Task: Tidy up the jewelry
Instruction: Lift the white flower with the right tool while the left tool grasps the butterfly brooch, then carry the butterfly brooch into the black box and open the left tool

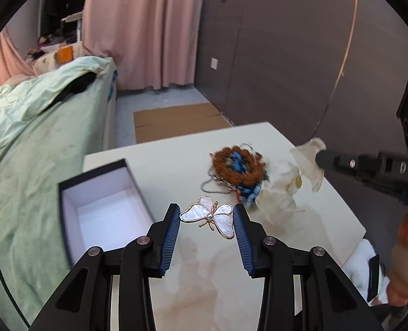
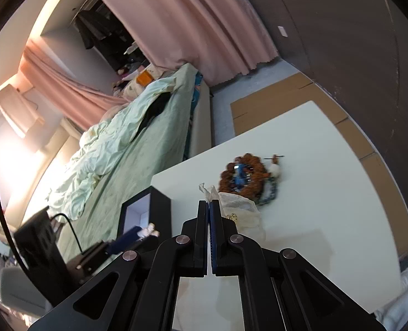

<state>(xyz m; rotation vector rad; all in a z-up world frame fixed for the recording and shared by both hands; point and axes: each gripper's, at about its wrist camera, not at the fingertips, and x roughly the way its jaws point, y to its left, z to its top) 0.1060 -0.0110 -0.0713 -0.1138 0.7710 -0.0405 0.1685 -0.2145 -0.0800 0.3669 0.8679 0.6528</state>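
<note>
A mother-of-pearl butterfly brooch (image 1: 211, 217) is gripped between the blue pads of my left gripper (image 1: 206, 215), above the white table (image 1: 176, 160). An open black box with a white lining (image 1: 104, 209) stands just left of it. My right gripper (image 2: 210, 207) is shut on a clear plastic bag (image 2: 240, 212) with a small gold item inside; it shows in the left wrist view too (image 1: 292, 182). A pile of brown and blue bead jewelry with a chain (image 1: 237, 169) lies mid-table, also in the right wrist view (image 2: 245, 175).
A bed with a green quilt (image 1: 38, 127) runs along the table's left side. Pink curtains (image 1: 143, 27) and a dark wall stand behind. Cardboard (image 1: 176, 121) lies on the floor past the table's far edge. The black box appears in the right wrist view (image 2: 146, 209).
</note>
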